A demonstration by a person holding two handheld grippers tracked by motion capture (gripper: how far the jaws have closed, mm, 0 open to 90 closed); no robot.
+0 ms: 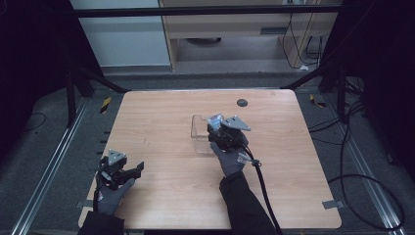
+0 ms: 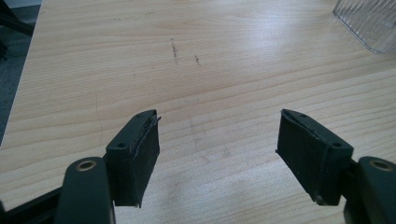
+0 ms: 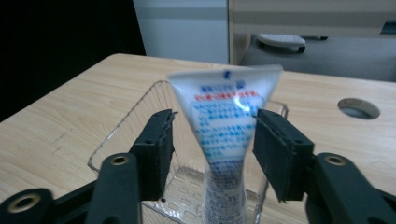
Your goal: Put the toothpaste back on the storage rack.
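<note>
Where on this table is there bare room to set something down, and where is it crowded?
Bare wood spans the table between the left gripper and the clear bin, and along the right edge. It is crowded mid-table, where the right gripper stands open around the tube above the bin.

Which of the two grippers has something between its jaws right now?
The right gripper, over the clear container: a white tube with blue and red print stands between its parted jaws. The left gripper has bare tabletop between its jaws.
</note>
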